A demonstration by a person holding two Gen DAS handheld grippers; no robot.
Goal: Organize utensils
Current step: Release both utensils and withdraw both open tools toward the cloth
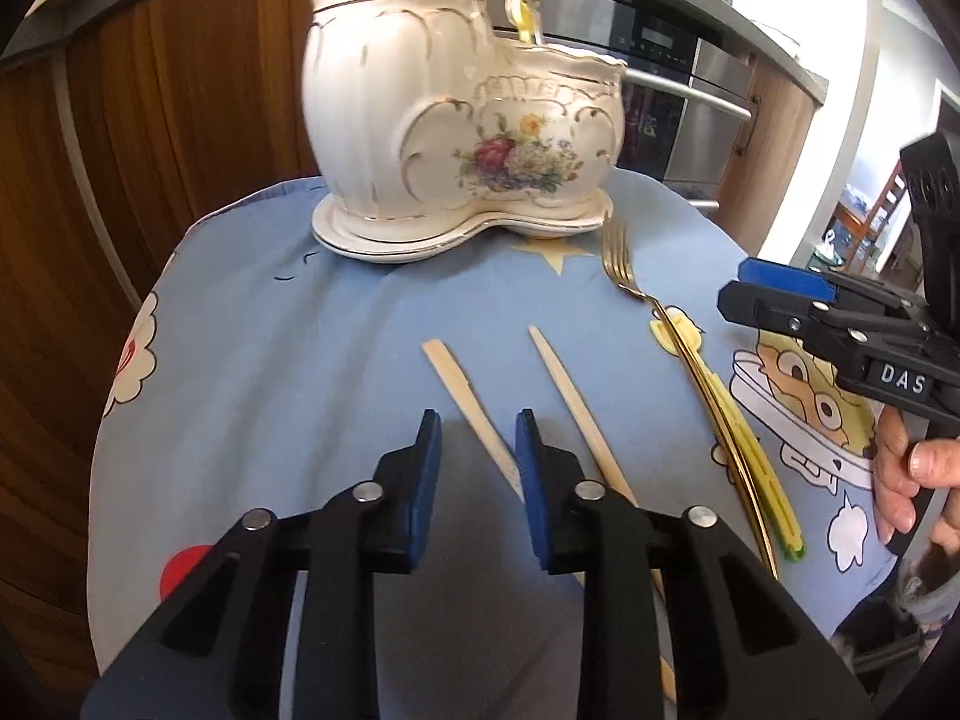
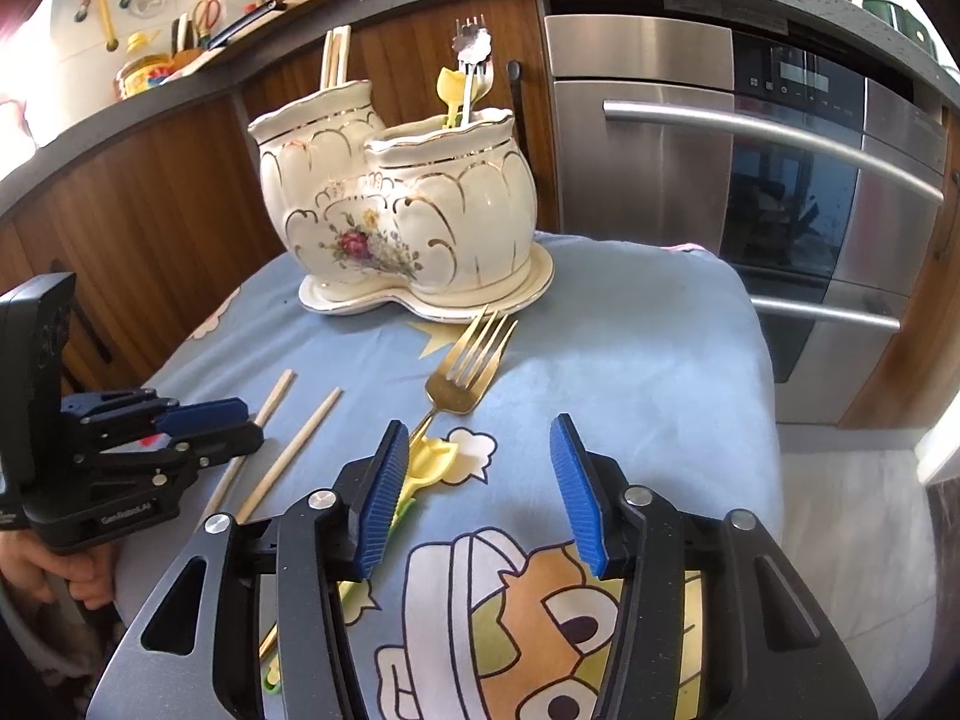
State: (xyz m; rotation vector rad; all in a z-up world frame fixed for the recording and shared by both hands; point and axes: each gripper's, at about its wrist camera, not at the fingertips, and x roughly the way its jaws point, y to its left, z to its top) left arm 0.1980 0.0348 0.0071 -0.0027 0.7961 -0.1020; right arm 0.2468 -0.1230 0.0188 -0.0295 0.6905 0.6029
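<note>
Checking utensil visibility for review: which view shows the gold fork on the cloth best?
The left wrist view: the gold fork shows whole, tines to handle end. In the right wrist view the right gripper covers most of its handle.

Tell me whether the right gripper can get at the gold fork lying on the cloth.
Probably yes. The gold fork lies flat just ahead of the right gripper, nothing covers it, and the fingers are apart.

Left hand-held gripper (image 1: pixel 477 429) tilted downward, blue pads narrowly parted, nothing pressed between them, right hand-held gripper (image 2: pixel 480 438) angled down, jaws moderately apart and empty, fingers (image 1: pixel 900 480) wrapped around its handle
</note>
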